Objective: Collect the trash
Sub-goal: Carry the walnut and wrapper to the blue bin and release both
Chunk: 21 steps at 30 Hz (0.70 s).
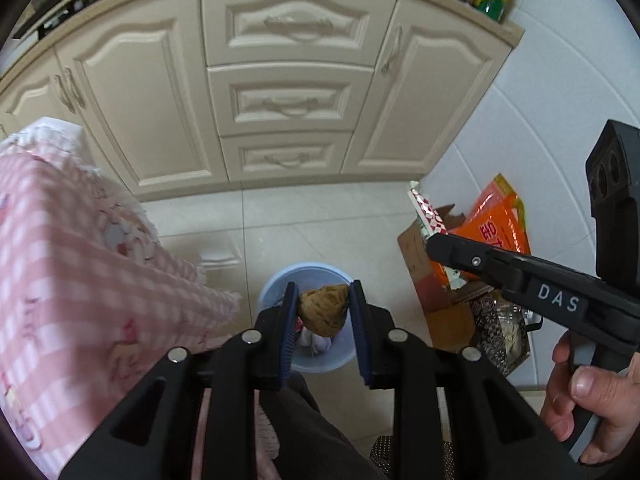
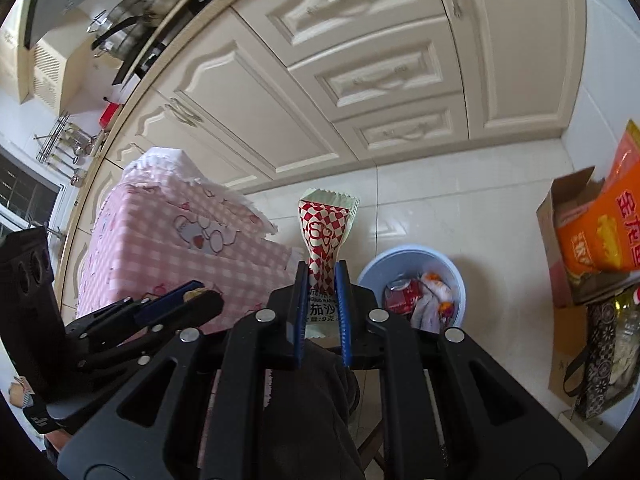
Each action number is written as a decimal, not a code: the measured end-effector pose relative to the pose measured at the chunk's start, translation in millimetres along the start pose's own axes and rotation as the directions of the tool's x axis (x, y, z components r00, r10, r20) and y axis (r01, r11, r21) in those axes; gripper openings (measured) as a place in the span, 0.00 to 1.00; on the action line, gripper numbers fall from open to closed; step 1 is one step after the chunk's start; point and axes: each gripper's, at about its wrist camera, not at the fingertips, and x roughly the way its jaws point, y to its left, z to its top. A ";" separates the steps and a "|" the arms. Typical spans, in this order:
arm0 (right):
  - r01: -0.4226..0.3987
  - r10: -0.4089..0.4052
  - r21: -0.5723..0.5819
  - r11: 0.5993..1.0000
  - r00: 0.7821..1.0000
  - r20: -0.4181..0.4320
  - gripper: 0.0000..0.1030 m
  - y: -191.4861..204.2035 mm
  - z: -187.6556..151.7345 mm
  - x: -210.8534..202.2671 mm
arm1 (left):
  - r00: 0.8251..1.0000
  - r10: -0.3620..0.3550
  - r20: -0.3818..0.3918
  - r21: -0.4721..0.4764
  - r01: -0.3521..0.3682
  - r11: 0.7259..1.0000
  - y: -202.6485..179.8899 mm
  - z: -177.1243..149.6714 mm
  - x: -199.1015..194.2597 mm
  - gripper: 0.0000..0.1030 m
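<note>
My left gripper (image 1: 323,292) is shut on a brown walnut-like lump (image 1: 324,312), held between its blue pads directly above a light blue bin (image 1: 269,286) on the floor. The bin (image 2: 370,266) holds a red can and crumpled wrappers. My right gripper (image 2: 322,270) is shut on a red-and-white checked sachet (image 2: 322,232), which sticks up past the fingertips, left of the bin. In the left wrist view the right gripper (image 1: 434,246) comes in from the right with the sachet (image 1: 424,210) at its tip. The left gripper (image 2: 196,294) shows at lower left in the right wrist view.
A pink checked cloth (image 1: 80,264) covers a block at the left, close to the bin. A cardboard box (image 1: 416,256) with an orange bag (image 1: 500,220) and a patterned bag (image 1: 500,332) stand to the right. Cream cabinets (image 1: 288,100) rise behind. A hand (image 1: 592,392) grips the right handle.
</note>
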 end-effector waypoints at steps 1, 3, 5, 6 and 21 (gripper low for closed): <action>-0.005 0.005 0.014 1.000 1.000 -0.008 0.18 -4.7 1.9 4.6 | 1.000 -0.007 -0.011 0.003 0.007 1.000 -1.0 1.9 5.5 0.25; 0.001 0.000 0.057 0.998 1.000 -0.021 0.31 -17.5 4.2 14.0 | 0.999 -0.009 -0.044 0.005 0.009 1.000 -2.9 6.7 17.8 0.38; 0.027 -0.026 0.083 0.996 1.000 -0.012 0.75 -25.6 5.2 17.3 | 1.000 0.000 -0.027 -0.013 -0.001 1.000 0.6 9.6 19.0 0.72; 0.031 -0.031 0.091 0.995 1.000 -0.007 0.75 -28.5 4.8 17.1 | 1.000 0.011 -0.011 -0.021 -0.011 1.000 2.1 10.9 16.7 0.77; 0.113 -0.116 0.078 0.990 0.993 0.035 0.94 -8.6 9.8 -3.2 | 0.991 0.052 0.127 -0.035 -0.047 0.998 10.1 9.1 -57.1 0.87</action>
